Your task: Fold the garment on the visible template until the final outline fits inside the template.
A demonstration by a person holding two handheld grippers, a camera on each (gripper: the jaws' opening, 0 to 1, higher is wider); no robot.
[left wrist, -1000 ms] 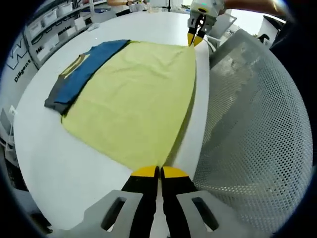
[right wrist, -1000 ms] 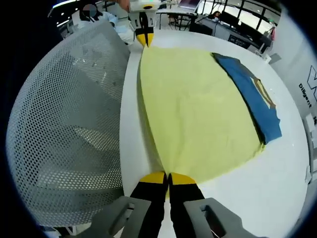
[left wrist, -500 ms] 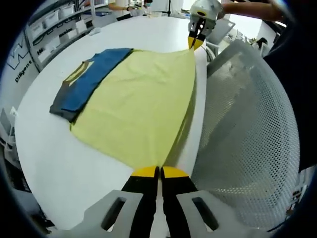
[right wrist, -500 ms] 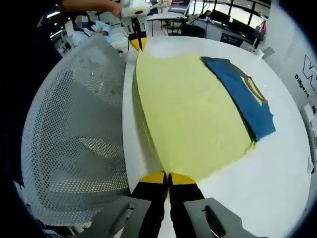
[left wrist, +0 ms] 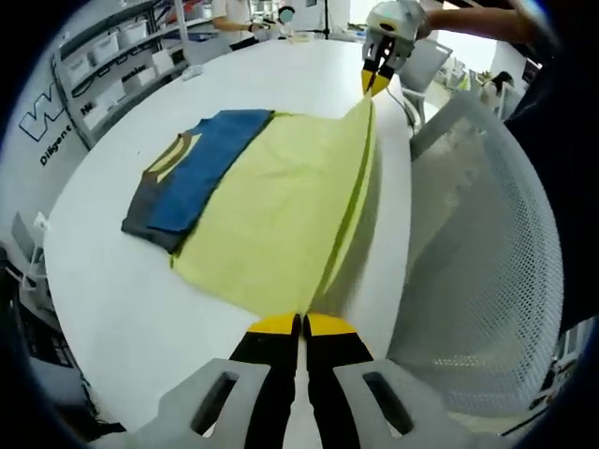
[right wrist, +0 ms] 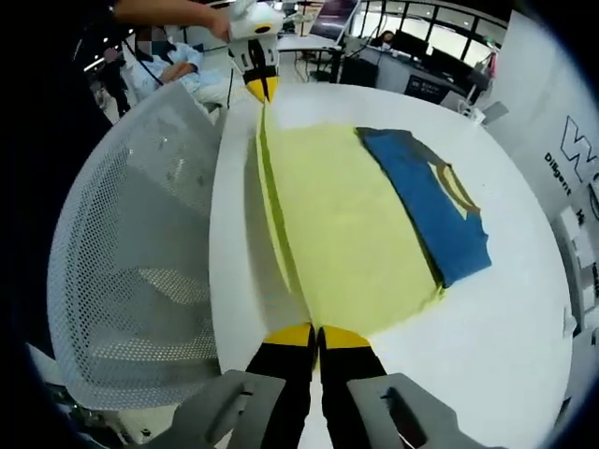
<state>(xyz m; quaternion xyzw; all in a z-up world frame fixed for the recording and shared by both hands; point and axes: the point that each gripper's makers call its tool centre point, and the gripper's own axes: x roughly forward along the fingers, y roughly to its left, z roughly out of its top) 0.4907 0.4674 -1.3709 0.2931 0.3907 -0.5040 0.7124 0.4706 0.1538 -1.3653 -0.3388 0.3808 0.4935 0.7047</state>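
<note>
Now I hold my two grippers far apart along one edge of the yellow garment point(left wrist: 281, 206), one at each corner. My left gripper point(left wrist: 301, 325) points across the white tabletop point(left wrist: 122, 290) from its near side, and its jaws are closed tight on the near corner of the yellow cloth. In the left gripper view my right gripper point(left wrist: 374, 77) is at the far end of that edge, pinched on the other corner, with my hand point(left wrist: 423, 21) and arm reaching in behind it. In the right gripper view it is the other way round: my right gripper point(right wrist: 316, 334) is at the bottom, jaws shut on its corner, and my left gripper point(right wrist: 260, 86) is far off at the top. The edge between them is lifted off the tabletop and pulled straight, while the rest of the cloth lies flat. A blue garment point(left wrist: 197, 168) lies on the far side of the yellow one, touching it, and partly under it. A grey mesh chair point(left wrist: 487, 262) stands just beside the tabletop on my side. The left gripper view shows shelves with bins point(left wrist: 112, 37) by a wall. The right gripper view shows desks point(right wrist: 421, 51) and a seated person point(right wrist: 178, 70) behind the chair.
</note>
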